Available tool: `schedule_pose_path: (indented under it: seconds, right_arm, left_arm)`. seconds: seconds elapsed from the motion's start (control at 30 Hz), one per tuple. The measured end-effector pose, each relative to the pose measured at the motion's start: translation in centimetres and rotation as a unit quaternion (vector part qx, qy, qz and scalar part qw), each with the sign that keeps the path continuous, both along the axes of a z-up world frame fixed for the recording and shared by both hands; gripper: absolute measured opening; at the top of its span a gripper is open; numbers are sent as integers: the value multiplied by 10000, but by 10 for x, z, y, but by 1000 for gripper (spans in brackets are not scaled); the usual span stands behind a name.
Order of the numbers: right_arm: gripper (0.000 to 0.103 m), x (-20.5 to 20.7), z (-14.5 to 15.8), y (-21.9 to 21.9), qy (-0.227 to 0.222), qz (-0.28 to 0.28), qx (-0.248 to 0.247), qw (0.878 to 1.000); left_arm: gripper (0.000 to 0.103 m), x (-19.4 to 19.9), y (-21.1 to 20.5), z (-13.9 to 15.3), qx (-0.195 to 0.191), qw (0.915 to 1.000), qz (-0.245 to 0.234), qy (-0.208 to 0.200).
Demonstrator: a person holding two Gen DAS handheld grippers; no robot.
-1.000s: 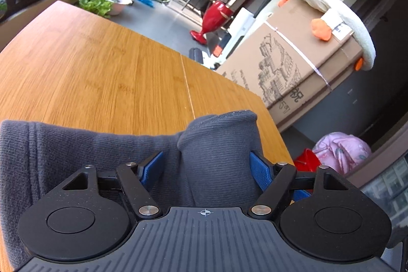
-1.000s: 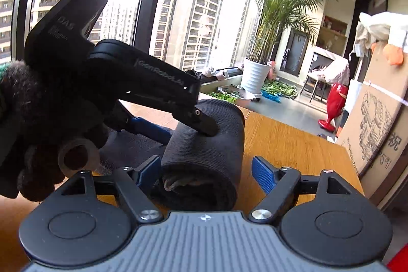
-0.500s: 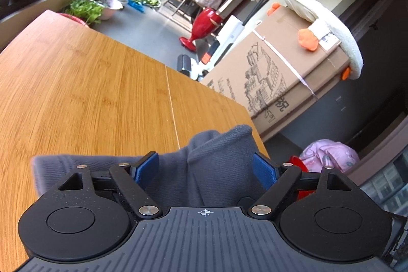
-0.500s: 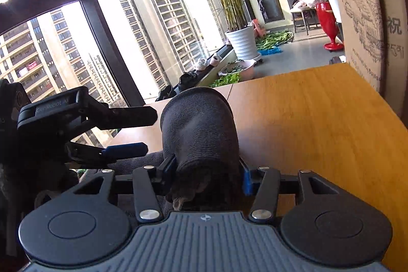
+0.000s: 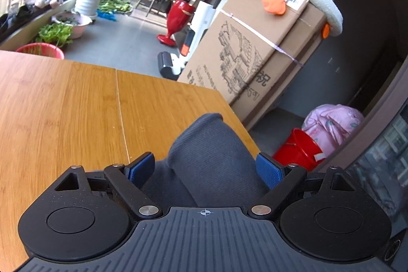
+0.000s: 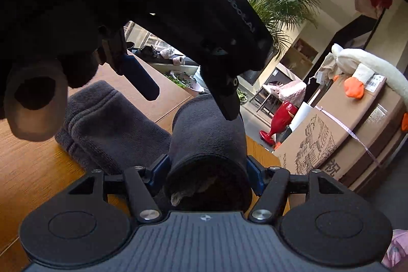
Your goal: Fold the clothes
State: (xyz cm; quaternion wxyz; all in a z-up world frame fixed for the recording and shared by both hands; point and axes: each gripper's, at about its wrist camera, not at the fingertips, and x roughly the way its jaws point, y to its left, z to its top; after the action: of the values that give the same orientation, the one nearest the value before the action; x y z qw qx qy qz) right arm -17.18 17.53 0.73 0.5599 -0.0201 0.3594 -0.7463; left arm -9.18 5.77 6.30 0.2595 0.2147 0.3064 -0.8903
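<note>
- Our right hand-held gripper (image 6: 206, 170) clamps the rolled dark grey garment (image 6: 207, 142) over the bench (image 6: 33, 170).
- Our left hand-held gripper (image 5: 205, 167) stands spread around the same garment (image 5: 214, 159), pads (image 5: 270, 171) beside the cloth.

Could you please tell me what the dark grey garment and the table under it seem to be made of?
The dark grey garment looks like a soft knit, perhaps fleece-lined cotton: fine ribbed texture, stitched hems, matte surface. The honey-coloured table looks like bamboo or wood laminate with a smooth, slightly glossy finish: narrow parallel grain strips and a straight panel seam. Laminate cannot be ruled out.
</note>
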Motion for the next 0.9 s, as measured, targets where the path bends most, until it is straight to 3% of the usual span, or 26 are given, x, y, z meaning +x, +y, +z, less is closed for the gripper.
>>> schedule_pose_path:
  seconds: [0.1,0.17,0.3,0.6,0.77,0.9]
  right_arm:
    - [69,-1,4,5,-282,221,-31,9994]
    - [71,-12,15,13,-928,448,-110,9946]
    - [71,-34,37,22,-2240,644,-399,9716]
    - [73,-9,25,13,-1880,1031,-106,9767]
    - [75,5,22,15,-1650,1227,46,9786]
    - [75,2,25,18,-1708,1217,-8,9778]
  left_arm:
    - [89,-7,3,-3,-350,9988,108,-330]
    - [89,-6,8,-3,-548,9974,137,-440]
    - [90,-4,17,-4,-943,9932,194,-660]
    - [89,6,31,3,-1505,9834,360,-953]
    - [91,15,32,13,-1475,9854,481,-704]
    - [90,12,22,4,-1330,9867,397,-851]
